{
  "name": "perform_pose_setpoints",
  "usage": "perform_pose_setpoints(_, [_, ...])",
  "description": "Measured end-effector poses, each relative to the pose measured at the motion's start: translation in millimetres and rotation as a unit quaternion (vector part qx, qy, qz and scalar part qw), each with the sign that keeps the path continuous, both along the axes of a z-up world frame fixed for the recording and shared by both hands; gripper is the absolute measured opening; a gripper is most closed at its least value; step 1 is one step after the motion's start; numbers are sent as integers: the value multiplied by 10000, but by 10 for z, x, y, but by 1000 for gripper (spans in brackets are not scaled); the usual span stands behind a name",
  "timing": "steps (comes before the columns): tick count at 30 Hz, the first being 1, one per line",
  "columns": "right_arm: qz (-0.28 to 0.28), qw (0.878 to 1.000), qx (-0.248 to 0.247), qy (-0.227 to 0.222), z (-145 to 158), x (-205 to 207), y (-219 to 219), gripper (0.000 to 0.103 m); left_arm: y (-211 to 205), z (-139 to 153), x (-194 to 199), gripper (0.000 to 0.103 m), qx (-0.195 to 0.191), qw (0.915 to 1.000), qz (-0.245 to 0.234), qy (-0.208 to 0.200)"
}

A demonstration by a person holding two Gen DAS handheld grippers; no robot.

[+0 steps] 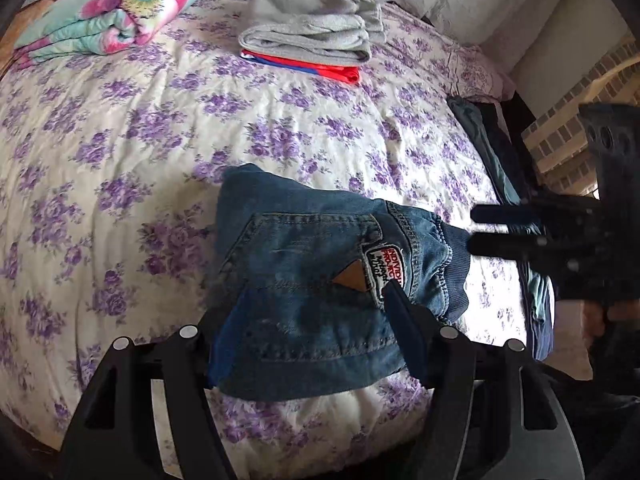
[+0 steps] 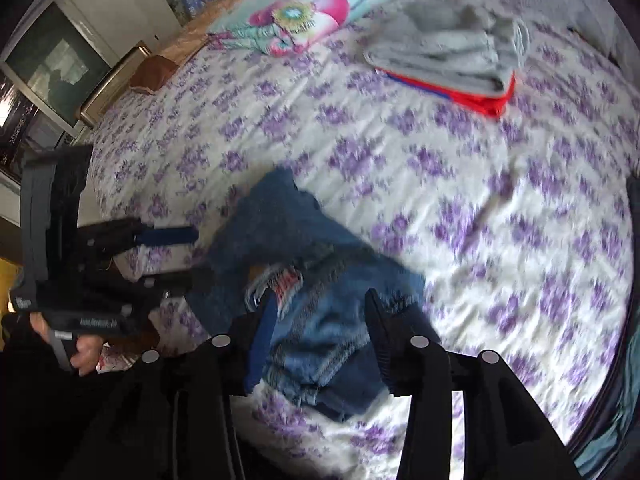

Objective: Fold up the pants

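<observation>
Small blue denim pants (image 1: pixel 312 280) lie folded into a compact bundle on the floral bedspread (image 1: pixel 140 160), back pocket and patch facing up. My left gripper (image 1: pixel 312 320) is open, its fingers straddling the near part of the bundle. My right gripper (image 1: pixel 476 228) shows at the right in the left wrist view, fingers a little apart beside the ribbed waistband. In the blurred right wrist view the pants (image 2: pixel 320 320) lie between the open fingers of my right gripper (image 2: pixel 320 312), and the left gripper (image 2: pixel 180 252) is at the left.
A folded grey garment on a red one (image 1: pixel 308 40) lies at the far side of the bed. A folded flowery blanket (image 1: pixel 112 12) sits far left. Dark clothes (image 1: pixel 492 152) lie along the bed's right edge. A brick wall (image 1: pixel 560 140) is beyond.
</observation>
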State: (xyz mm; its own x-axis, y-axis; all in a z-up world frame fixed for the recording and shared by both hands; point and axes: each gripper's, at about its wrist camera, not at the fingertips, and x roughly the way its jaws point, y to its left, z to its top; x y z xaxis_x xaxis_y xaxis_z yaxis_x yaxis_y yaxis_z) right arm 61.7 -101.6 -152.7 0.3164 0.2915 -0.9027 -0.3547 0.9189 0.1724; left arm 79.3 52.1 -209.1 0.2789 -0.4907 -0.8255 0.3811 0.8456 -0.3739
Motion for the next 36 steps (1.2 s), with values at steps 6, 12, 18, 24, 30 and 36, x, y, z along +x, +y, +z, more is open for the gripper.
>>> perform_pose_setpoints(6, [567,9975,-417,104,-382,761,673,51,279,105,-159,64,-385,9990,224,2])
perform_pose_setpoints(12, [703,9884,-1200,612,-1019,1138,1046,58,-227,-113,-128,64,-788,9948,-545,345])
perform_pose_setpoints(18, [679,9913,-886,697,-870,1177,926,64,-475,-481,-63,64,-454,9936,-667,785])
perform_pose_setpoints(24, [-16,9999,-162,-16,18,555,42,89,-209,-59,-107,64,-489,9975,-332,388])
perform_pose_setpoints(30, [-1244,9903,506,347,-280,-258,-629,90,227,-117,144,65,-259,9961,638,555])
perform_pose_setpoints(36, [-1780,9766,1050,601,-809,-244,-539,90,352,-247,366,66,-131,9904,1085,850])
